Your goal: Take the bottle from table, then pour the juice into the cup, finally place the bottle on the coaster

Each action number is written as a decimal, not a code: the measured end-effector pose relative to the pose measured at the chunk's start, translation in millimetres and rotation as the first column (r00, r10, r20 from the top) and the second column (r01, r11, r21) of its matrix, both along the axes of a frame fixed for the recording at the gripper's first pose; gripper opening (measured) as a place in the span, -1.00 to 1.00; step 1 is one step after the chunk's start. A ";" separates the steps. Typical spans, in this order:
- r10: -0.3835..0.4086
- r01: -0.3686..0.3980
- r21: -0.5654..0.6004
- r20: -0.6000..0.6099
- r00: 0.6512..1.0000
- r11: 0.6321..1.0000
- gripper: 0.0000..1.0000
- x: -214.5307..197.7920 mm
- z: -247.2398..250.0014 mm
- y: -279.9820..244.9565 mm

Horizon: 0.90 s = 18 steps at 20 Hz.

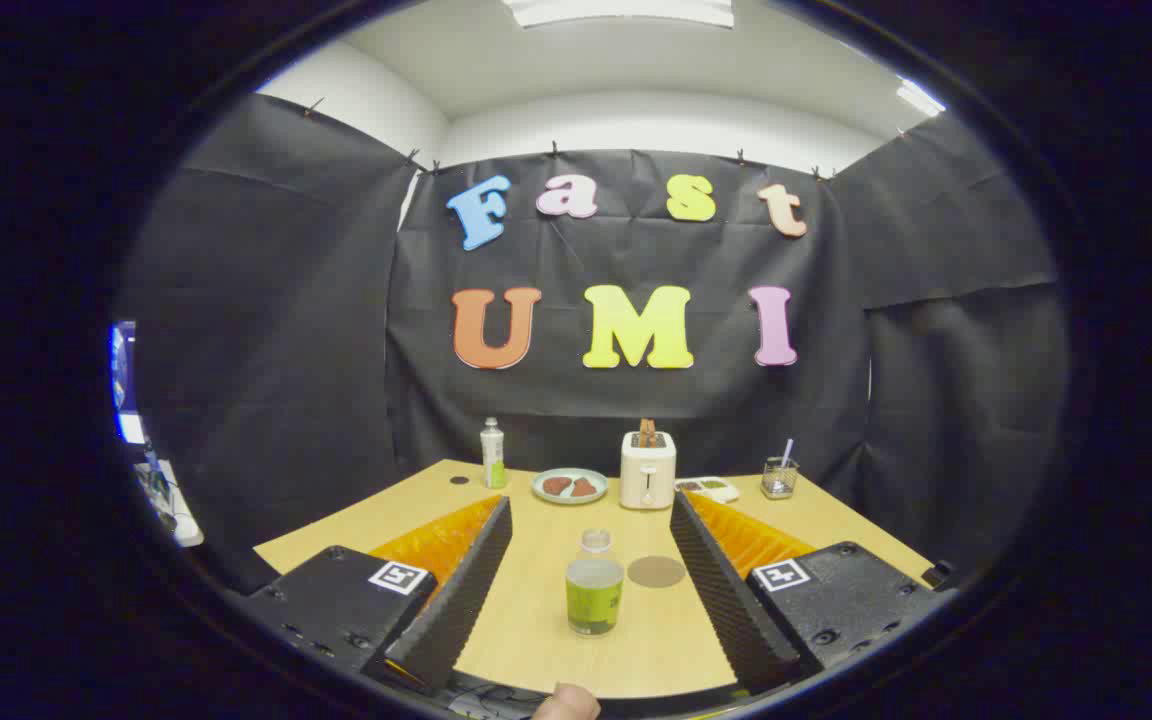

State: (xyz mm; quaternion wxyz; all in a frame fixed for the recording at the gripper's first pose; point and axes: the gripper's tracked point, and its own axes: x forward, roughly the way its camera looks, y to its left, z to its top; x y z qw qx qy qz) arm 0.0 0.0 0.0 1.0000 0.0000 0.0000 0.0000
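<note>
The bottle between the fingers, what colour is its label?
Green, on the bottle in the gripper view.

Wooden table (546, 640), bottle (594, 590), coaster (656, 571), toaster (647, 470), plate (569, 486)

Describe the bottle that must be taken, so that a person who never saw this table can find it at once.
Start at the wooden table and find the white toaster at its far side. Nearer than the toaster, the bottle stands upright between the open gripper fingers, beside the round brown coaster. Unlike the taller white bottle at the back, it is short, clear, with a green label.
</note>
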 end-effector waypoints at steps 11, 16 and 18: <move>-0.003 0.003 -0.036 0.000 1.000 0.999 1.00 10.4 -13.8 -6.6; -0.016 0.016 0.006 -0.019 1.000 1.000 1.00 15.9 -24.4 -19.3; -0.023 0.024 0.019 -0.024 0.999 1.000 1.00 17.5 -26.9 -23.5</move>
